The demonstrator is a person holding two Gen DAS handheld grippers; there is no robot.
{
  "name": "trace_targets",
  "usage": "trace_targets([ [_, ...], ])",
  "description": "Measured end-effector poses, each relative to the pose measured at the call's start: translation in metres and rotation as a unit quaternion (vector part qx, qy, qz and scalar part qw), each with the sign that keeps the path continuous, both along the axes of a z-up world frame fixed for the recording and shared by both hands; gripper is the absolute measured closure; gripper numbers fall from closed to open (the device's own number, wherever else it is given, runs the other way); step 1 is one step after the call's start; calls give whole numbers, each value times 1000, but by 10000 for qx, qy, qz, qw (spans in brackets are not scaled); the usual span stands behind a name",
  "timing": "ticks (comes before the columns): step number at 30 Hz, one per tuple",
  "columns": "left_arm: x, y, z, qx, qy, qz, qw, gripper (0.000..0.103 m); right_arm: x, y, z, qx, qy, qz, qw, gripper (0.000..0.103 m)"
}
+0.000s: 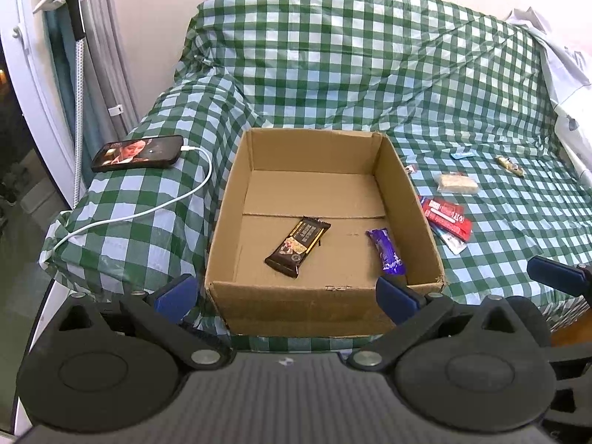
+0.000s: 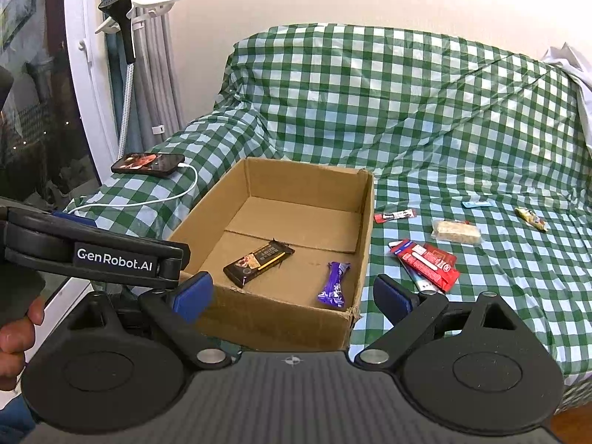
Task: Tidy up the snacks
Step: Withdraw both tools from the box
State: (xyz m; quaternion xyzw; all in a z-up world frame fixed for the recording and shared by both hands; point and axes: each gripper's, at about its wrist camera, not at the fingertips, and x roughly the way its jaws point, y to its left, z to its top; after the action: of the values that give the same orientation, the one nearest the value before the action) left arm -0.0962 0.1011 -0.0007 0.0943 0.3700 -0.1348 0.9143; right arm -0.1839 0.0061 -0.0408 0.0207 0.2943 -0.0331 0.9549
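Note:
An open cardboard box (image 1: 403,185) (image 2: 364,229) sits on a green checked cloth. Inside lie a dark brown snack bar (image 1: 298,246) (image 2: 259,263) and a purple wrapped bar (image 1: 386,251) (image 2: 334,285). To its right on the cloth are red packets (image 1: 447,218) (image 2: 425,264), a pale bar in clear wrap (image 1: 457,183) (image 2: 457,232), a small red sachet (image 2: 395,216), a blue sachet (image 1: 462,154) (image 2: 476,204) and a gold-wrapped sweet (image 1: 510,165) (image 2: 531,218). My left gripper (image 1: 286,296) stands open before the box's near wall, holding nothing. My right gripper (image 2: 292,298) is open too, near the box's front right corner.
A lit phone (image 1: 138,152) (image 2: 148,163) on a white charging cable (image 1: 148,209) rests on the covered armrest to the left. A curtain, a white door frame and a hanging black steamer head (image 2: 124,18) stand further left. A person's hand (image 2: 18,329) holds the left gripper.

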Motion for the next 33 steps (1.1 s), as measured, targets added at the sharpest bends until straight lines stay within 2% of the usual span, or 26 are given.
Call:
trace_targets([
  [7,8,-4,-10,99,152,7,9998,0,7,-7,-7,105,186,29,9998,9],
  [22,34,-24,-41,466,755,44,9960,0,29,-30,-36,486,755,-14,9960,8],
  [33,46,-37,-65,799,1139,2,9903,0,49,-50,-67,1032,1437,-74,9842,5],
])
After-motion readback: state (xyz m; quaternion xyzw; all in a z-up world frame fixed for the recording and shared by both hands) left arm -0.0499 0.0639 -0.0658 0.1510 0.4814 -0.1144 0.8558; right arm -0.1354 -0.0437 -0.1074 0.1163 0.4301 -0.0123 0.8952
